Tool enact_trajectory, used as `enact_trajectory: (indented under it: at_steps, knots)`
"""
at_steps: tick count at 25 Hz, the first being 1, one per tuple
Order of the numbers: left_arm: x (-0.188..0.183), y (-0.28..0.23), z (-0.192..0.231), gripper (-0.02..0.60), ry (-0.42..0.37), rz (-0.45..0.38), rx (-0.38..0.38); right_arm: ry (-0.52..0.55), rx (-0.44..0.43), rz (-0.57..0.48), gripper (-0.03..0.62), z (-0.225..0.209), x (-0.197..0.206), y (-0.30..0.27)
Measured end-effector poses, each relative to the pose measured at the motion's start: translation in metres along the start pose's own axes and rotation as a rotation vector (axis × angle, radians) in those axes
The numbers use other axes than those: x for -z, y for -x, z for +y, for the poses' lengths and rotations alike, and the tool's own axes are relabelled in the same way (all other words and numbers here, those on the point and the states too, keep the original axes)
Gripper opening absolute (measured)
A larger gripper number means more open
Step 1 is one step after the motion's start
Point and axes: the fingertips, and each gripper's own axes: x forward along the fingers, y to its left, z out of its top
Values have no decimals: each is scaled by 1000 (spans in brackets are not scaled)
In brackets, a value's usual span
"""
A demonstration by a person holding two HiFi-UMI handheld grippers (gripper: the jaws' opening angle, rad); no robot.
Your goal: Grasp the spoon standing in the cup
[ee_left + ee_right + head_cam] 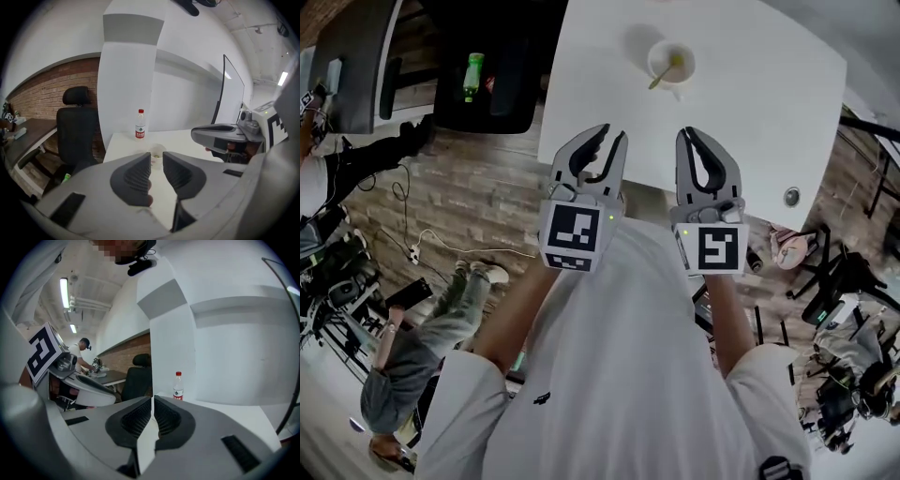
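In the upper middle the spoon [664,75] leans in the cup [671,62] on the white table [750,103], and below it the left gripper [602,141] has its jaws apart with nothing between them, while the right gripper [692,134] has them pressed together.

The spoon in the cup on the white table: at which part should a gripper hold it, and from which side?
Grip the spoon by the free end of its handle, which leans out over the rim of the cup toward the person's left. Come probably from above on that side, jaws across the handle. The left gripper is open and suits; the right gripper is shut.
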Motion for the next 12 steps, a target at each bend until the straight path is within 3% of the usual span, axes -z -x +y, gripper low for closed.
enact_trajectory:
  at_steps: [3,12]
  knots:
    - [7,-6,3,71,17,15,-2,18,-20,32,47,1,8,-13]
    - [23,-30,14,70,31,35,-11,12,-30,64,58,-4,32,-48]
